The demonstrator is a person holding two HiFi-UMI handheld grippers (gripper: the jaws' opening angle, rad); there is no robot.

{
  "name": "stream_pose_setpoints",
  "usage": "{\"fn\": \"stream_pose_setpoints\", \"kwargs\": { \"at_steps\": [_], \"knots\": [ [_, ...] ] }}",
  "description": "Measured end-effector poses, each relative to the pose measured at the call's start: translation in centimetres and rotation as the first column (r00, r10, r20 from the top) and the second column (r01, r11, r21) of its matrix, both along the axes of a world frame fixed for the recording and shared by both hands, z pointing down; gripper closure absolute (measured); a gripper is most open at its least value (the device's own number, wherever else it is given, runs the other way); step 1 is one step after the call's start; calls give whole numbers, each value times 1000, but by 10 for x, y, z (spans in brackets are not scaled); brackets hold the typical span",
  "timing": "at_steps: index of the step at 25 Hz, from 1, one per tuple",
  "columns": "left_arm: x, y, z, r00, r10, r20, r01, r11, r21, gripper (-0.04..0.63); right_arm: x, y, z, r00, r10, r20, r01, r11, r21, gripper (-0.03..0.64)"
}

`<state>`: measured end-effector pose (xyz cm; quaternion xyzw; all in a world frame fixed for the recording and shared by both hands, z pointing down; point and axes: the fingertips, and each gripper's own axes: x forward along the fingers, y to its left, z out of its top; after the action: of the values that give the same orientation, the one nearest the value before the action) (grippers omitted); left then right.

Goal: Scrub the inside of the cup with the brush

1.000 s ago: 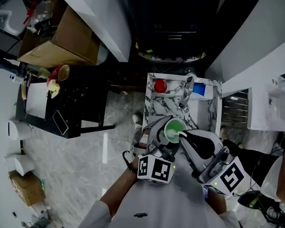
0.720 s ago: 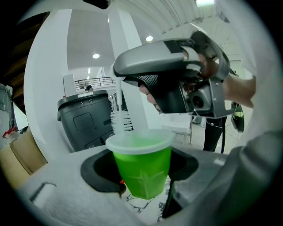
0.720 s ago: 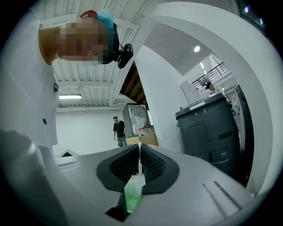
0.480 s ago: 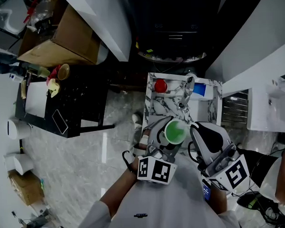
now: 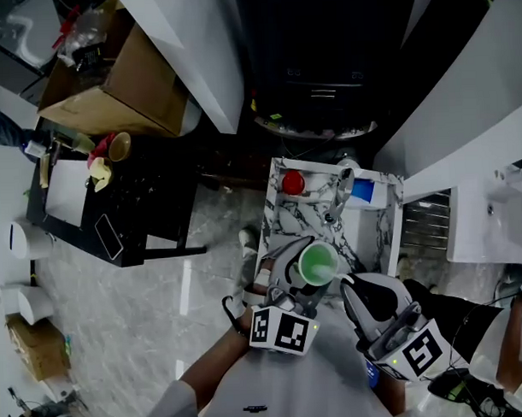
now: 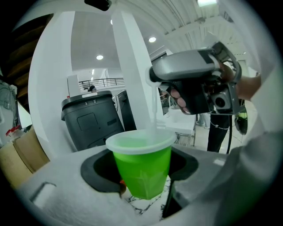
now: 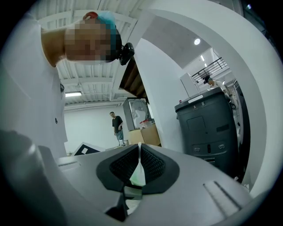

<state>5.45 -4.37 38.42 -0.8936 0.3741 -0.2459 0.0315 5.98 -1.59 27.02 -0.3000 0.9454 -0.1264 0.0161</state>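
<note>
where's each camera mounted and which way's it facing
Head view: on the head, steeply down at the marble table; left gripper, right gripper, sleeves show.
Left gripper view: on the left gripper, along its jaws gripping the green cup.
Right gripper view: on the right gripper, across the room; jaws pinch the brush; shirt shows.
Shared: head and left gripper views show the cup.

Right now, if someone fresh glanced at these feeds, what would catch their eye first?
The bright green cup, clamped between the jaws of the left gripper, dominates the left gripper view. Above it to the right, the right gripper is shut on the pale handle of a brush that runs down to the cup's mouth. In the head view, a red object sits at the far end of the marble-patterned table.
</note>
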Motion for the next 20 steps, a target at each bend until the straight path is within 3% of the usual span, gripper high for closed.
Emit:
{"fn": "stream_pose_setpoints", "kwargs": {
  "at_steps": [3,9,16,20],
  "knots": [
    [2,2,-1,1000,7,-1,-7,1000,-1,310,-14,3,-3,999,-32,37,32,999,-3,594],
    [5,8,-1,1000,27,2,-27,1000,-1,310,-29,3,1,998,-60,16,60,998,10,594],
    [6,9,-7,1000,28,-7,-28,999,15,310,-19,-16,-3,1000,15,-28,-12,994,104,595],
    [5,6,-8,1000,24,-7,-23,1000,16,310,-11,-18,-1,998,42,-52,-36,994,101,595]
  ]
}}
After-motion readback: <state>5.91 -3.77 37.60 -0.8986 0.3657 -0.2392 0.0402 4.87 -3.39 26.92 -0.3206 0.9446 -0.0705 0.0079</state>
